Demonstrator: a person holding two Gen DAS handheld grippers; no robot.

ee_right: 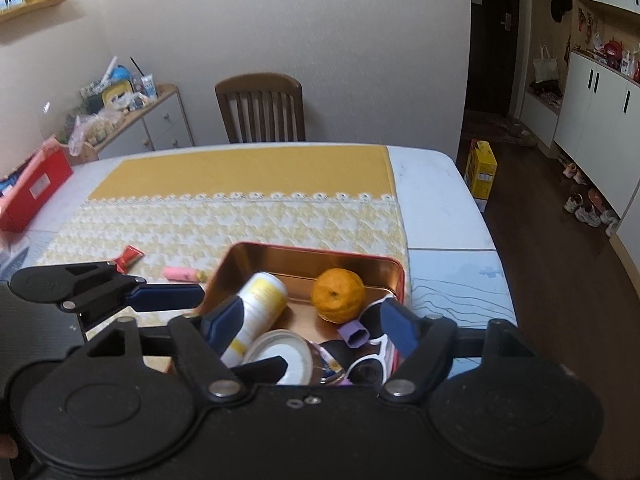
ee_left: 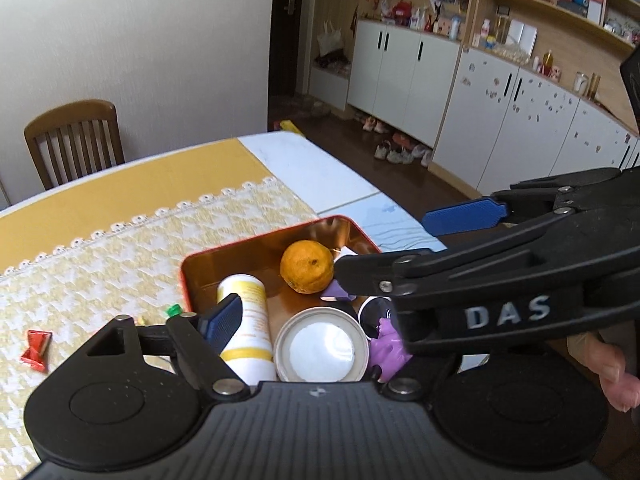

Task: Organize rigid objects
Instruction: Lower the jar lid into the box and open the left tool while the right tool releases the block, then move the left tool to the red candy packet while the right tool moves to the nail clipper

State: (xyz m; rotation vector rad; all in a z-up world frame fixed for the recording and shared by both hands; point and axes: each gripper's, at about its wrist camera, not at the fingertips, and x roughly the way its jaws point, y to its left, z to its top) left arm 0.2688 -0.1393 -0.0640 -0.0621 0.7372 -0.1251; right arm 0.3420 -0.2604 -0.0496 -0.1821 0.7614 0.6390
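A red tin (ee_left: pixel 260 240) (ee_right: pixel 312 250) with a copper inside stands on the patterned tablecloth. In it lie an orange (ee_left: pixel 306 266) (ee_right: pixel 338 294), a white and yellow bottle (ee_left: pixel 250 328) (ee_right: pixel 260 304), a round white lid (ee_left: pixel 322 346) (ee_right: pixel 288 354), a purple piece (ee_left: pixel 386 344) (ee_right: pixel 354 332) and white-framed sunglasses (ee_right: pixel 372 364). My left gripper (ee_left: pixel 316 312) hangs open over the tin's near end; its right finger is hidden behind the right gripper. My right gripper (ee_right: pixel 312 320) (ee_left: pixel 384 244) is open above the tin, with nothing between its pads (ee_right: pixel 400 328).
Wrapped sweets lie on the cloth left of the tin: a red one (ee_left: pixel 36 350), a green one (ee_left: pixel 174 310), a red packet (ee_right: pixel 130 258) and a pink one (ee_right: pixel 180 273). A red box (ee_right: pixel 36 190) sits far left. A chair (ee_right: pixel 260 108) stands behind the table; its edge drops off right.
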